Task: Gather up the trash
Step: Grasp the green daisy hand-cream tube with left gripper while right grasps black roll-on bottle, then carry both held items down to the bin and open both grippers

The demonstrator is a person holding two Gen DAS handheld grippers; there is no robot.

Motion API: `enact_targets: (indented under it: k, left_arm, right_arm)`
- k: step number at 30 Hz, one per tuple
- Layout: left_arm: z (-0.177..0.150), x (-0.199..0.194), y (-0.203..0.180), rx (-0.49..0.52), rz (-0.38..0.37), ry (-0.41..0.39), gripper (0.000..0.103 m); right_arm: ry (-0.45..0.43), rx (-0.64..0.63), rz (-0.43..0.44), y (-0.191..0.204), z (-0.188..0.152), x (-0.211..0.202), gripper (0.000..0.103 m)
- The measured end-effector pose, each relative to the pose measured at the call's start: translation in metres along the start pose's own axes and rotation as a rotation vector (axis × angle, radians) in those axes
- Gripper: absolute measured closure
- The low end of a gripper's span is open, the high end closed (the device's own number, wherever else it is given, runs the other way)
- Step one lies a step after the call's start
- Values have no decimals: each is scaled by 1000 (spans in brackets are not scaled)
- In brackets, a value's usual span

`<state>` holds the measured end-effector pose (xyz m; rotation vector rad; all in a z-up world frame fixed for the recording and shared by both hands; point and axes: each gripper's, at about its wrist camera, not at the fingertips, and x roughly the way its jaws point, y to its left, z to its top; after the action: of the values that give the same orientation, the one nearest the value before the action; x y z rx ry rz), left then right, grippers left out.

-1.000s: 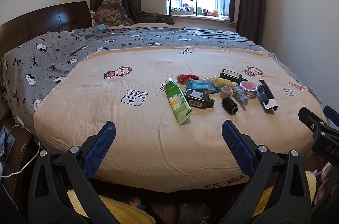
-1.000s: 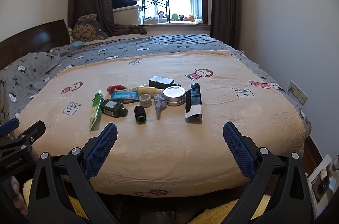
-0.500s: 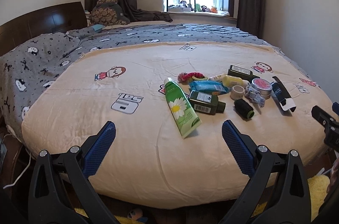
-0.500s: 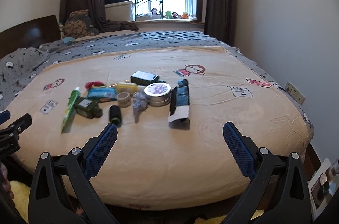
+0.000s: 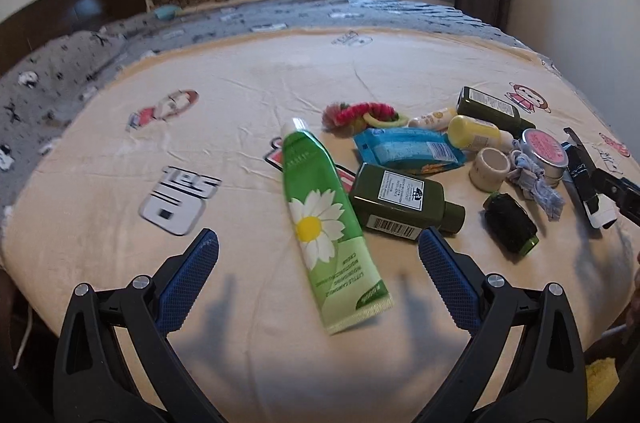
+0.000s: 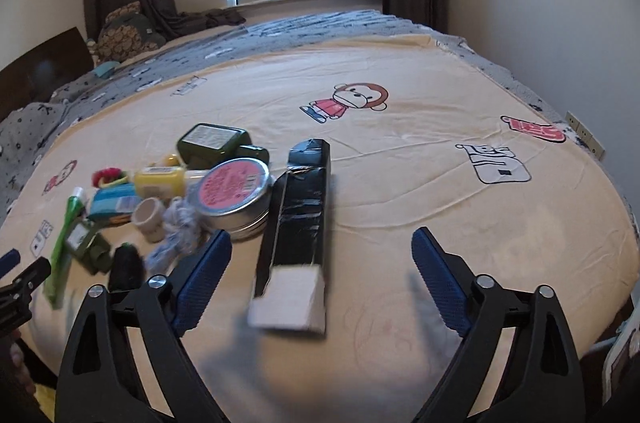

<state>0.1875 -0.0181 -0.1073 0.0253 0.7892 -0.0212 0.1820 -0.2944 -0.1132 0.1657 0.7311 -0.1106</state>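
Right wrist: tongs straddle black box.

A: The bedspread under both sets of jaws looks like soft matt cloth, creased, with printed figures.

B: And the green tube between the left jaws?

A: Glossy plastic with a crimped end. The dark green bottle just beyond the inner jaw is glossy too, with a matt paper label.

B: On the right side?

A: The black box between the jaws looks like shiny card, white and matt at its near end. The round tin beyond the outer jaw is brushed metal. The finger pads are blue and rough-textured.
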Motion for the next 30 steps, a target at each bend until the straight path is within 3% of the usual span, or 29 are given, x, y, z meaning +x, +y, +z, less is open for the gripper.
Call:
enact_targets:
  k: [4,6,7,9,15,20,30]
  left_arm:
    - [3,19,7,-5,3,38,23]
    - [4,27,10,-13,-8,53,39]
    - [5,30,12,-18,-19,62,43]
    - [5,34,16,-14,-37,79,61]
    - [2,32,21,9,-50,64,65]
    - [1,19,27,-7,-63,39,65]
    - [1,-64,20,23,-129,-105,65]
  right_arm:
    - [56,-26,17,5,5,22,43]
    - [79,-31,50,9,4,29,60]
    - [82,-30,58,10,4,31,64]
    - [79,-36,55,12,4,31,68]
    - [73,-39,66,14,5,26,82]
    - [26,-37,67,12,10,9,85]
    - [-83,-71,121,21,6,-72,85]
